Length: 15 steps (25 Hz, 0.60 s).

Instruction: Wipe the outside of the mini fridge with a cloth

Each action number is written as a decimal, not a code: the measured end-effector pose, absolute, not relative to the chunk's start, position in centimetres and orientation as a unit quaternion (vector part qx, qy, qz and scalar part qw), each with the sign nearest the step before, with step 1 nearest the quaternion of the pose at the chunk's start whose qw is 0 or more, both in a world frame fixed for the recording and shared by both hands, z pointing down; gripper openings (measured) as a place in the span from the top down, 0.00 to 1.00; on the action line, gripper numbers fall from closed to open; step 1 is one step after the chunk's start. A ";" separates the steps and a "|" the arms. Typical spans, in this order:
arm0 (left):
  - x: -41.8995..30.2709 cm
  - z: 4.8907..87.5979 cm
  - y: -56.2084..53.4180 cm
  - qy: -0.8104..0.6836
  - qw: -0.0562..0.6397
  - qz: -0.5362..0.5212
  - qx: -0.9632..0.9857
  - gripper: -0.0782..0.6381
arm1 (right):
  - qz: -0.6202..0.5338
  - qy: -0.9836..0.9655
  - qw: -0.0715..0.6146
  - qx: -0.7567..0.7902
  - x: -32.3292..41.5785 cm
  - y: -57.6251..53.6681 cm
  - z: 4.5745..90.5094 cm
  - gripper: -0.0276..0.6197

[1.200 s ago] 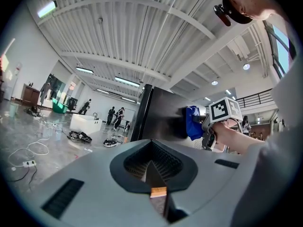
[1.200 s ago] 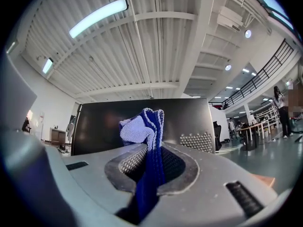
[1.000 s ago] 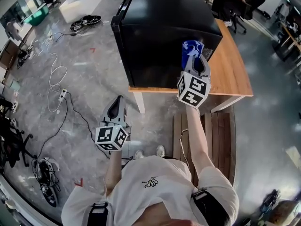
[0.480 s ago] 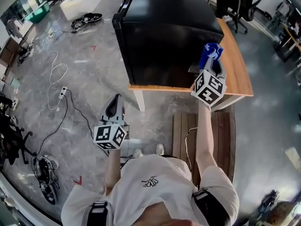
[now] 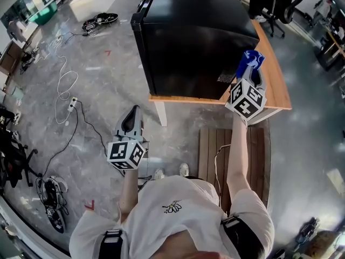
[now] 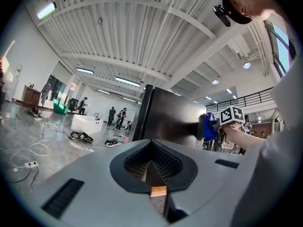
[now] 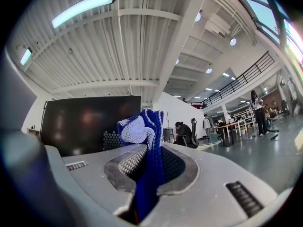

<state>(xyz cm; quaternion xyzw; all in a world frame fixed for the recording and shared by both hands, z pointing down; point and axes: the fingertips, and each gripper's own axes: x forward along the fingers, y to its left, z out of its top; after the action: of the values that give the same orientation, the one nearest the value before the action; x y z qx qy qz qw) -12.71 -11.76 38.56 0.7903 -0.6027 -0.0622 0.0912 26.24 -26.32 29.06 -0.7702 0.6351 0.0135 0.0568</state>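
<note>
The black mini fridge stands on a wooden table. My right gripper is shut on a blue cloth and holds it at the fridge's near right corner, beside a perforated vent patch. In the right gripper view the cloth sticks up between the jaws, with the fridge's dark side behind it. My left gripper hangs low over the floor, left of the table, shut with nothing in it. The left gripper view shows the fridge and the cloth ahead.
White cables and a power strip lie on the grey floor at left. A slatted wooden bench sits under my right arm. A person on an office chair sits beyond the table. Shoes lie on the far floor.
My right gripper has carried the cloth rightward along the fridge's near side to its right corner. The left gripper has stayed about where it was.
</note>
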 end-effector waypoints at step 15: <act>-15.0 38.8 -11.3 -0.607 0.092 -0.061 0.787 0.88 | -0.004 0.789 0.093 -0.607 4.5 -22.9 29.9 0.86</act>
<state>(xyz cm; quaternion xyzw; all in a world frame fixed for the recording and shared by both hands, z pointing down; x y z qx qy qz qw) -14.98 -11.33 38.76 0.7872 -0.6067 -0.0612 0.0923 4.48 -22.90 29.95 -0.6073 0.7891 -0.0038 0.0927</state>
